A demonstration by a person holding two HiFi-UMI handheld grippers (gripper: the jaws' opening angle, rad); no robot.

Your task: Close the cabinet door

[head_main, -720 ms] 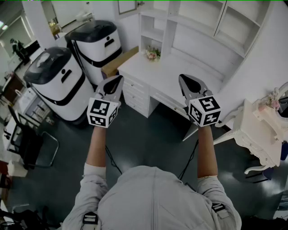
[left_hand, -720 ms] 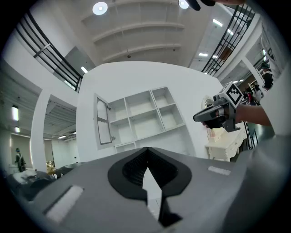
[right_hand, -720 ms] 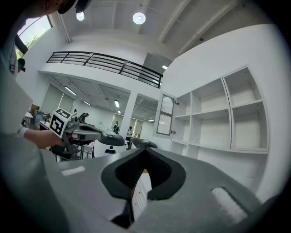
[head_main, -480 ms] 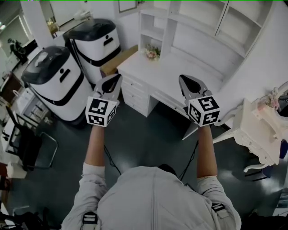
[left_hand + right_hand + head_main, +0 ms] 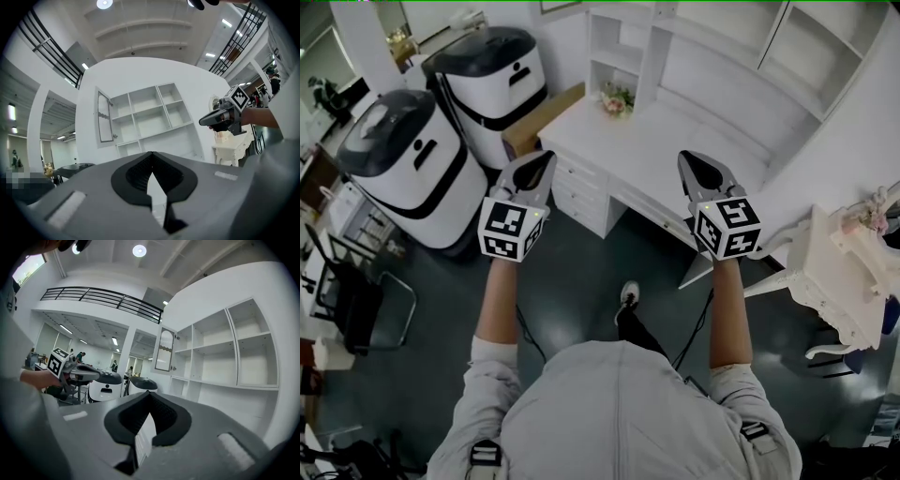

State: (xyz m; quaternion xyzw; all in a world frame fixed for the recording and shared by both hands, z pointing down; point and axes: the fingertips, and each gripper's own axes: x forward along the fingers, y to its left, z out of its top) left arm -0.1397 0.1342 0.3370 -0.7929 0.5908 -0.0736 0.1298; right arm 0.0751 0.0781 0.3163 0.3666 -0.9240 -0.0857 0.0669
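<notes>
Cabinet door [image 5: 104, 117] open at upper left end of white shelf unit [image 5: 154, 117], well above desk. Long axis upright, arched panel faces out into room; hinge side hard to tell.
White desk [image 5: 647, 150] lies between person and shelves, flower bunch [image 5: 617, 97] at its back left corner.
Two white-and-black machines [image 5: 412, 169] and cardboard box [image 5: 539, 117] left of desk; ornate white table [image 5: 830, 272] right.
Left gripper [image 5: 546, 159], right gripper [image 5: 692, 159] level before desk, jaws pressed together, nothing between.

white cabinet door [image 5: 104, 117], white desk [image 5: 647, 159], dark grey floor [image 5: 581, 272].
</notes>
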